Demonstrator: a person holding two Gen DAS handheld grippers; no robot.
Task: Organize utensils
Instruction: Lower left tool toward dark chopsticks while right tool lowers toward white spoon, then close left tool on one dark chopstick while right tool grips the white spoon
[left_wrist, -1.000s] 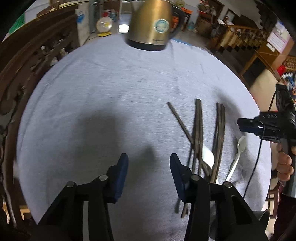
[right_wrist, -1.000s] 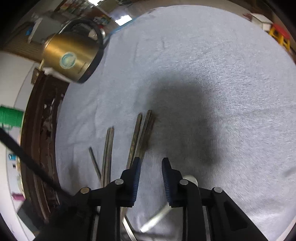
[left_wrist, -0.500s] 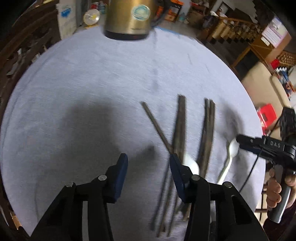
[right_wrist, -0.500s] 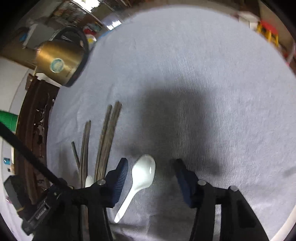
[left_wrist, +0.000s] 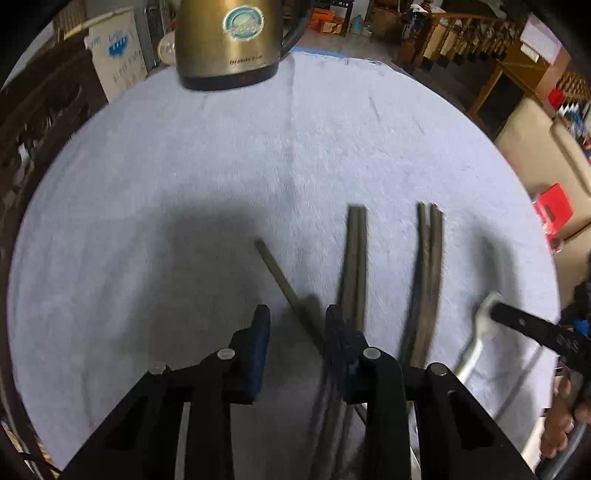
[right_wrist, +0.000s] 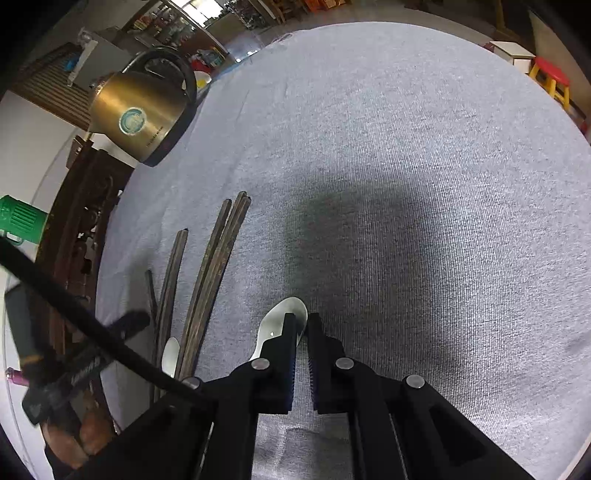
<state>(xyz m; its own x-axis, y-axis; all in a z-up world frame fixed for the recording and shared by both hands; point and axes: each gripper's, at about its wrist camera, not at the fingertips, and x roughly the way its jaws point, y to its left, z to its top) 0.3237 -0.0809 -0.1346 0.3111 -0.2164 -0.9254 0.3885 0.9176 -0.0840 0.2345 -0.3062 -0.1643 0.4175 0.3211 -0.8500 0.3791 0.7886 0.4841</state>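
Several dark wooden chopsticks (left_wrist: 354, 266) lie on the grey cloth, with a single one (left_wrist: 284, 284) slanting left of them. My left gripper (left_wrist: 295, 325) is open, low over the single chopstick, which runs between its fingers. A white spoon (right_wrist: 280, 325) lies right of the chopsticks (right_wrist: 214, 269). My right gripper (right_wrist: 301, 328) is shut on the edge of the spoon's bowl. It shows in the left wrist view at the spoon (left_wrist: 480, 332). A second white spoon (right_wrist: 170, 354) lies among the chopsticks.
A brass electric kettle (left_wrist: 229, 40) stands at the far edge of the round table (left_wrist: 147, 184); it also shows in the right wrist view (right_wrist: 140, 114). A carved wooden chair (right_wrist: 74, 221) stands by the table's left side.
My left gripper moved forward and right over the single chopstick and narrowed. My right gripper, open half a second ago, closed on the spoon's bowl.
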